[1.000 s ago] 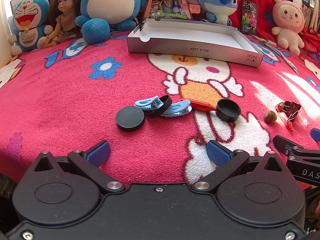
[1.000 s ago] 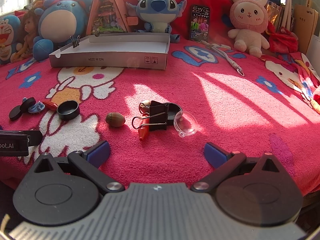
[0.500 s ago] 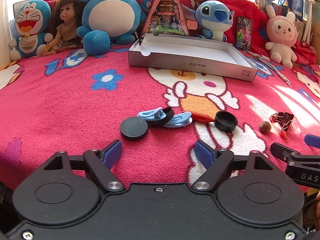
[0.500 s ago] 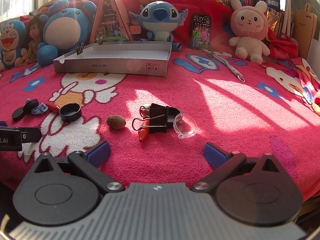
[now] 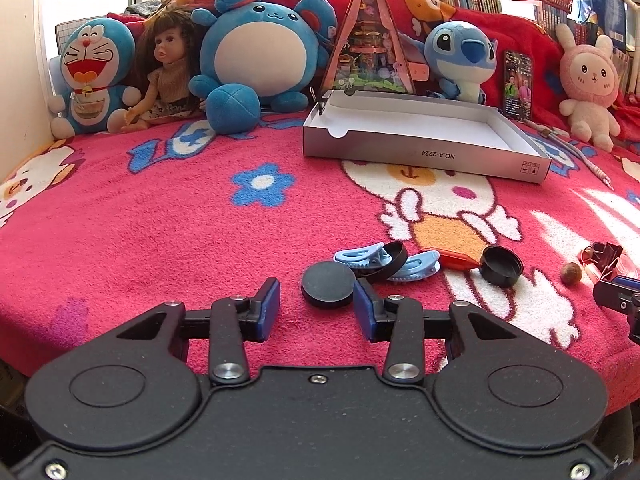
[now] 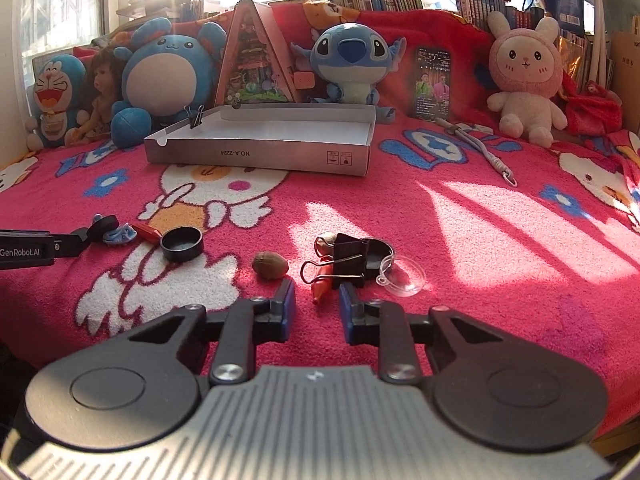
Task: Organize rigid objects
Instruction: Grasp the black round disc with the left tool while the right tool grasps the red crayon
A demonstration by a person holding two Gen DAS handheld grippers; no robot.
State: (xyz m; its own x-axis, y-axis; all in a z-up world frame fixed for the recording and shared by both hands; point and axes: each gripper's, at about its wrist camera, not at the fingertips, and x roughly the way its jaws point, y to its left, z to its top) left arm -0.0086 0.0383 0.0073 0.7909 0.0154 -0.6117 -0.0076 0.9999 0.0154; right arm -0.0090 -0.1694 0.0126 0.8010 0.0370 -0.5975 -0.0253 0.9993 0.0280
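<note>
Both grippers hover low over the red cartoon-print blanket [image 5: 160,216], nothing picked up yet. Left gripper [image 5: 316,308]: blue pads narrowed but w/ a clear gap, nothing between them; the flat black round disc [image 5: 328,285] lies just ahead, a touch right of centre, near the right pad. No long axis to worry about there, it's round, so approach angle hardly matters. Behind it sit the light-blue plastic clips [image 5: 362,256], tangled w/ a black ring, then a black round cap [image 5: 501,266] further right. Right gripper [image 6: 316,306]: pads also narrowed, gap showing, empty; the orange-red crayon-like stick [image 6: 322,286] lies straight ahead, long axis running roughly away from the gripper, its near tip almost between the pads, partly under the black metal binder clip [image 6: 348,260]. Brown nut [image 6: 270,265] just left, clear plastic dome [image 6: 402,276] just right. So left hand is nearer the disc, right hand nearer the stick pile. Silver-grey shallow cardboard box [image 6: 256,154], likely the drop spot, sits well beyond both. Vs. a sec ago: both sets of jaws have just been closing from wide open, on air, and the left view has tipped up a bit.
</note>
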